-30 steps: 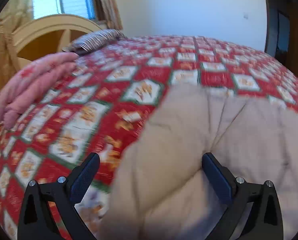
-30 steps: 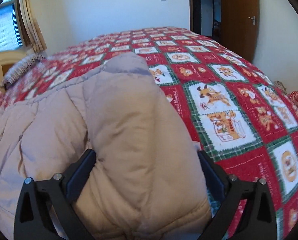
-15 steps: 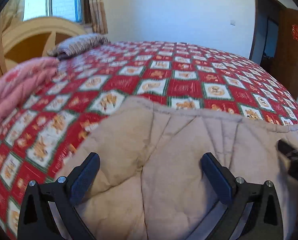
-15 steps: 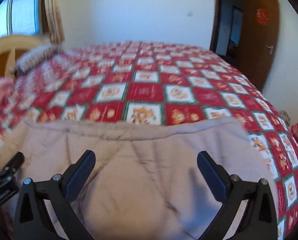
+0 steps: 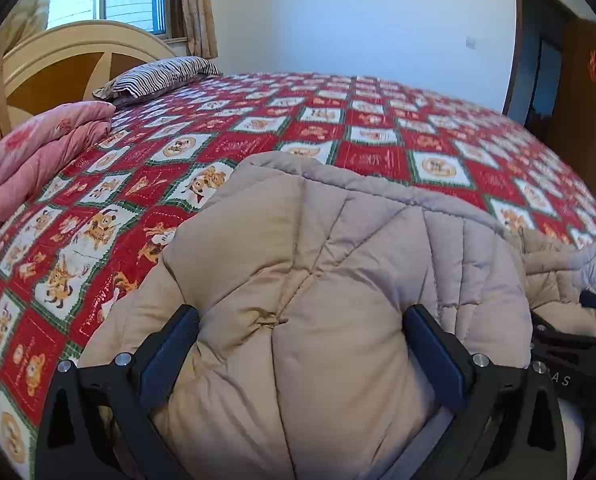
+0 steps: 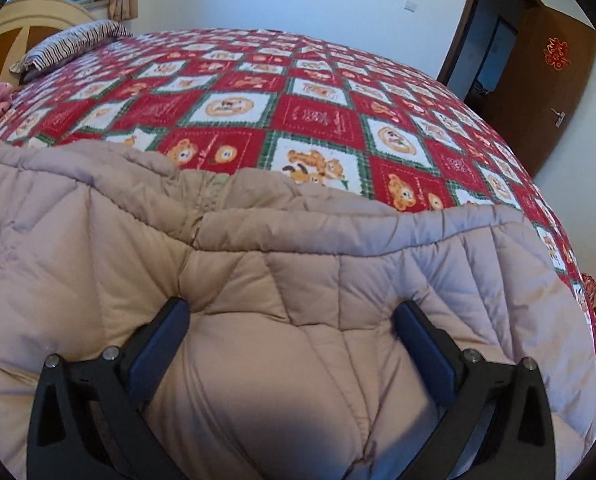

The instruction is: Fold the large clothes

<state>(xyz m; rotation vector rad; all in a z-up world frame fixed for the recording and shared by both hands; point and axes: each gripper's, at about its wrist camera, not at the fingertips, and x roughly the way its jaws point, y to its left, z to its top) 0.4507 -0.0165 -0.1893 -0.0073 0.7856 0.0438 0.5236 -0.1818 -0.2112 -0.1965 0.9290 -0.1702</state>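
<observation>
A puffy beige quilted jacket [image 5: 338, 240] lies bunched on the near part of a bed covered in a red, white and green patchwork quilt [image 5: 378, 128]. My left gripper [image 5: 300, 332] stands open, pushed into the jacket's left part, and the padding bulges up between its fingers. My right gripper [image 6: 291, 324] is open as well, its fingers sunk into the jacket [image 6: 257, 240] below the stitched hem edge. In the left wrist view the right gripper's black body [image 5: 570, 344] shows at the right edge. The quilt [image 6: 318, 112] stretches beyond the jacket.
A folded pink blanket [image 5: 37, 152] lies at the bed's left side, a striped pillow [image 5: 157, 76] by the cream headboard [image 5: 57, 64]. A brown door [image 6: 538, 92] stands open at the far right. Bare quilt spreads beyond the jacket.
Both views swung and came back toward the jacket. The padding that lay flatter half a second ago now bulges up between both pairs of fingers. Finger spacing is unchanged.
</observation>
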